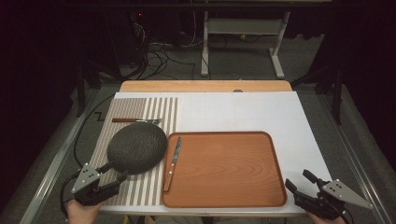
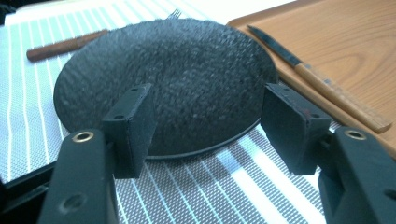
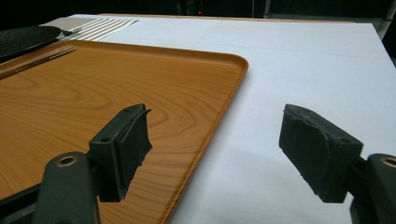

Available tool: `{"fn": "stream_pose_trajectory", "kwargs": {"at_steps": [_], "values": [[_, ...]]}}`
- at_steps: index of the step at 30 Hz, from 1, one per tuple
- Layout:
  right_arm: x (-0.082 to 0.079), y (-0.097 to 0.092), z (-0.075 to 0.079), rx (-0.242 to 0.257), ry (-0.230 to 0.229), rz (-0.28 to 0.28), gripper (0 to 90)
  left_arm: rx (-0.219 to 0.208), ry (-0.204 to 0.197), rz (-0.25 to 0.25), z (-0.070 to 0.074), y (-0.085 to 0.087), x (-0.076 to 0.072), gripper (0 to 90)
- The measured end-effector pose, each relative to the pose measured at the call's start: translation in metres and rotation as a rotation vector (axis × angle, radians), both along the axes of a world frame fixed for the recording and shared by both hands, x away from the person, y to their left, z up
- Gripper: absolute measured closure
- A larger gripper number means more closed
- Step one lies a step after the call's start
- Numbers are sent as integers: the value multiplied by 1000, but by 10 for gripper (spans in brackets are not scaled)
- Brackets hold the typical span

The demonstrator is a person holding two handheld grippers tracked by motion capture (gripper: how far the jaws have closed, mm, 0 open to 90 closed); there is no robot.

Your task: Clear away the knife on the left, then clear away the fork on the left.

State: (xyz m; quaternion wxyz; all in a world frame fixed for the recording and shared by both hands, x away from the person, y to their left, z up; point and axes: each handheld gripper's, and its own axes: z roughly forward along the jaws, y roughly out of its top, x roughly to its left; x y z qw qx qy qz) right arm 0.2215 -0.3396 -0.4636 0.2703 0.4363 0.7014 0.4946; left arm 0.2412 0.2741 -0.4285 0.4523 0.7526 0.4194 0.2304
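A dark, rough-textured round plate (image 1: 137, 148) (image 2: 163, 79) lies on a striped placemat (image 1: 163, 107) (image 2: 210, 186) at the table's left. My left gripper (image 1: 114, 171) (image 2: 208, 109) is open right at the plate's near rim, with the rim in front of its wide-spread jaws. A wooden tray (image 1: 224, 163) (image 3: 93, 88) fills the middle, and a wooden-handled knife (image 1: 172, 163) (image 2: 322, 86) lies along its left side. My right gripper (image 1: 297, 178) (image 3: 215, 135) stands open and holds nothing by the tray's near right corner, above the white table.
A fork with a wooden handle (image 1: 135, 120) (image 2: 65, 44) lies on the placemat behind the plate. The white table surface (image 1: 243, 112) stretches behind and to the right of the tray. Past the table are cables and a desk frame (image 1: 243, 28) on the floor.
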Motion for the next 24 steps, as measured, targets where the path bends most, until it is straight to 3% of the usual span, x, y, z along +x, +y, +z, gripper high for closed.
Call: {"fn": "stream_pose_trajectory", "kwargs": {"at_steps": [2,6,9,13,17,24], "values": [[0,0,0,1,-1,-3,248,-2,-14,15,-4,4,-4,329],[0,-3,-1,11,4,-30,247,-42,-1,22,-13,11,-9,329],[0,-4,0,19,4,-46,248,-33,-4,21,-17,12,-10,329],[-3,-5,1,14,-11,-61,248,20,7,41,-25,14,-8,329],[-3,-5,0,5,-10,-63,248,-8,18,54,-27,16,-8,329],[-4,-7,1,15,-8,-69,246,-11,34,59,-29,17,-8,329]]}}
